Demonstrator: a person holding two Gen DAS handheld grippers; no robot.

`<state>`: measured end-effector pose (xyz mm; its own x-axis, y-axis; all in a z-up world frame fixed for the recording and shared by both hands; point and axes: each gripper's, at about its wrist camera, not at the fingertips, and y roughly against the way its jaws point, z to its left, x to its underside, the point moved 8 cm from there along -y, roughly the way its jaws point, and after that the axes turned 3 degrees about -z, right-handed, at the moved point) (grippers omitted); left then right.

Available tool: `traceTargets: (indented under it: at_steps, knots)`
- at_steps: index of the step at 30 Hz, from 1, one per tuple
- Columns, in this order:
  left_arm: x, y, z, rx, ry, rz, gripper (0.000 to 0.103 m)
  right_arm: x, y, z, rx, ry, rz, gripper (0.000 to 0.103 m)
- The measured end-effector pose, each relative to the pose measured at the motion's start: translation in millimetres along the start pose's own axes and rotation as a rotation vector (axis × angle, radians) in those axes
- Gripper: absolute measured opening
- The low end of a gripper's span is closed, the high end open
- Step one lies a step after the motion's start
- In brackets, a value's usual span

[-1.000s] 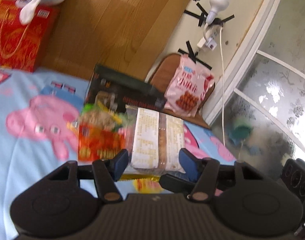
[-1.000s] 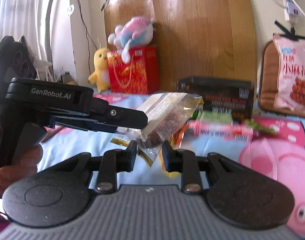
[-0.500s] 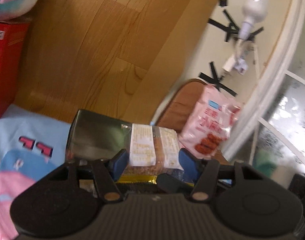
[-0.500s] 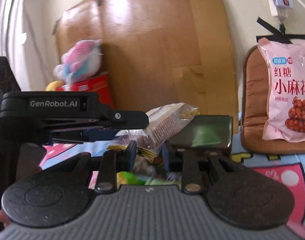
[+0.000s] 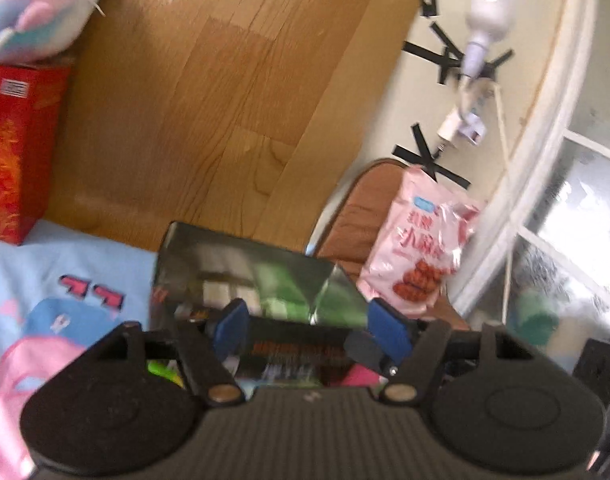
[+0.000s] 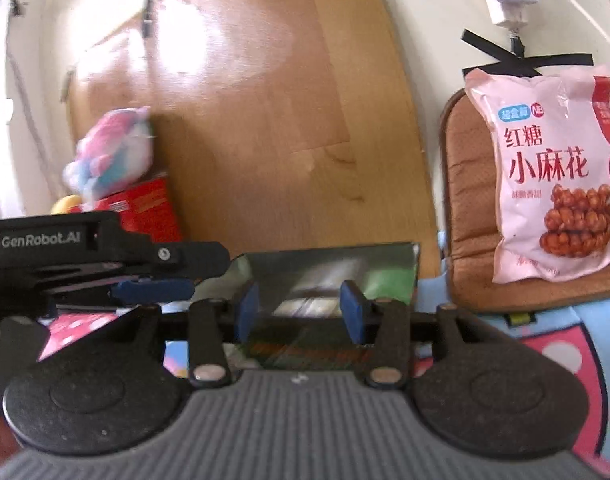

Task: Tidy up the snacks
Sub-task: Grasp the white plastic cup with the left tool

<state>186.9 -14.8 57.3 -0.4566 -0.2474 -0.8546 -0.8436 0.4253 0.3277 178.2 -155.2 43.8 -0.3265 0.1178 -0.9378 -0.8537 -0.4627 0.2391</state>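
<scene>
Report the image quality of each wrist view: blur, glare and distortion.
Left wrist view: motion-blurred overall, the dark box smeared, the window overexposed, fisheye bending the frame edges. Right wrist view: sharper, the pink snack bag print readable, strong glare on the wooden board, the plush toy blurred.

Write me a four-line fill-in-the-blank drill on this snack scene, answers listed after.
1. Both the left claw and the right claw stand ____, holding nothing.
2. The pink snack bag leans against a ____ cushion.
3. The plush toy sits on top of a ____ box.
4. In front of both claws lies a dark ____ with a shiny top.

Missing words: open; brown; red; box
</scene>
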Motion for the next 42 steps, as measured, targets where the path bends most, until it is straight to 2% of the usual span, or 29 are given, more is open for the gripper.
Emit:
traceTargets:
  at_steps: [6,11,12,13,18,19,26,34,38,42]
  knots:
    - [55.3,53.7,8.1,-0.01,0.002,0.066,0.071,47.5,40.2,33.0,-0.103,-0.008,0.128,0.049]
    - [93.0,78.1,18.4,-0.022,0.064,0.122,0.071,84.3,66.9,55.1,-0.144,-0.004,0.216,0.051]
    - [98.6,81.4,18.5,-0.02,0.069,0.128,0.071,87.4,73.1,56.8,-0.146,-0.009,0.207,0.059]
    - [103.3,84.1,18.3,-0.018,0.074,0.133,0.071,88.5,77.7,57.7,-0.144,-0.01,0.203,0.061]
    - [124.0,84.5,16.8,0.037,0.147,0.177,0.073,98.7,82.1,70.3,-0.146,0.017,0.239,0.061]
    - [127.0,85.6,16.7,0.05,0.163,0.183,0.071,101.4,81.6,74.4,-0.141,0.036,0.247,0.06]
    - [140.0,95.3,17.4,0.063,0.178,0.209,0.069,127.0,86.8,93.2,-0.098,0.188,0.278,0.06]
    - [143.4,101.0,2.3,0.102,0.149,0.225,0.069,131.2,90.1,96.7,-0.084,0.242,0.281,0.06]
    - [159.1,101.8,-5.2,0.111,0.107,0.254,0.066,135.3,98.6,97.3,-0.093,0.256,0.264,0.06]
    - [162.0,106.2,-9.6,0.098,0.061,0.23,0.065,136.3,100.5,97.9,-0.084,0.257,0.25,0.06]
